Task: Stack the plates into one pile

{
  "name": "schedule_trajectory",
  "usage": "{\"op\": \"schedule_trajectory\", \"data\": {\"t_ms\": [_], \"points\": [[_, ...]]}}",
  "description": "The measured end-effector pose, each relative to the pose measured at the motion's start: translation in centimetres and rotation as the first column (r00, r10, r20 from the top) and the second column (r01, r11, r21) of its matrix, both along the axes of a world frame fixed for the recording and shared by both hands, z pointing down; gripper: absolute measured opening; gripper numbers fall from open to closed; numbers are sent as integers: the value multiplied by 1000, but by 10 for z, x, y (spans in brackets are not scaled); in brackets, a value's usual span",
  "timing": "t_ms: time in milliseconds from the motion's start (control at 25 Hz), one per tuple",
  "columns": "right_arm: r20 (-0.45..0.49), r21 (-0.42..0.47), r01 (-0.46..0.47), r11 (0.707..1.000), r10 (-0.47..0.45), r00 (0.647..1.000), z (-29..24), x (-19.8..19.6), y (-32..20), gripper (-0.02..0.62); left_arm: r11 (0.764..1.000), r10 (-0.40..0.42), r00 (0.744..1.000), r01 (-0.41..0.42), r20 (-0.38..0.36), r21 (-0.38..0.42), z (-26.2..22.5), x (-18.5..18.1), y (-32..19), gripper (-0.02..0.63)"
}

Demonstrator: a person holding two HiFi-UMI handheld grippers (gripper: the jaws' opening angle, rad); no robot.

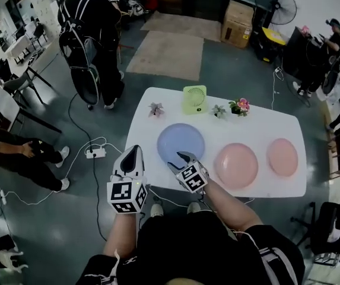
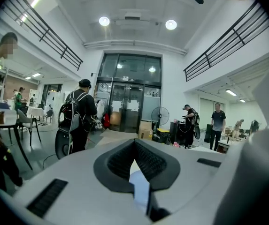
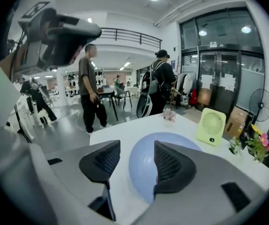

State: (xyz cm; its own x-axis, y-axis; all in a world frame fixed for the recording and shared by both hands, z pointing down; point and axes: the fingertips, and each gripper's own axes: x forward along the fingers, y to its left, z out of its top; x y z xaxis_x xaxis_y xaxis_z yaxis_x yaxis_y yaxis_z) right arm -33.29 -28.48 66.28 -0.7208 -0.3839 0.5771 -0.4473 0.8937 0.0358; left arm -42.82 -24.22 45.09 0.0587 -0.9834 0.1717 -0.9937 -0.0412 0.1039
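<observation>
Right gripper [image 1: 182, 158] is open wide and empty, with the blue plate [image 1: 181, 141] right in front of it, so it's the closer one. Left gripper [image 1: 132, 152] is pinched closed, empty. Pink plate [image 1: 236, 165] sits further right.

- Round ceiling lights [image 2: 104, 21] are shining down evenly, keeping the hall bright in all views.
- The white table [image 1: 264, 123] is carrying only faint, soft shadows.
- Glass doors [image 2: 129, 102] are reflecting lamp glare.
- Both gripper views are bending straight lines and darkening at the corners.
- The right gripper [image 3: 134, 149] is blurring close to its lens.
</observation>
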Motion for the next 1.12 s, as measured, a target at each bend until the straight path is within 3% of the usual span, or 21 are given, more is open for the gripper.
{"op": "schedule_trajectory", "data": {"t_ms": [280, 560, 720, 880, 1000, 1120], "points": [[-238, -53, 105, 993, -115, 964, 71, 2, 12, 229, 999, -45, 999, 45, 1, -23, 6, -12, 13, 12], [-466, -44, 199, 979, -196, 863, 118, 31, 9, 230, 997, -72, 997, 72, 12, -35, 6, -18, 20, 12], [-547, -41, 269, 962, -247, 800, 132, 36, 6, 217, 996, -78, 997, 79, 19, -34, 7, -20, 21, 12], [-619, -26, 378, 925, -312, 721, 135, 37, 10, 80, 996, -82, 996, 83, 21, -35, 7, -21, 21, 12], [-657, 3, 450, 893, -338, 674, 134, 37, 15, 54, 997, -75, 997, 75, 23, -29, 5, -18, 21, 12], [-665, 26, 478, 878, -342, 664, 126, 33, 18, 46, 998, -61, 998, 61, 26, -19, 2, -15, 21, 12]]}}
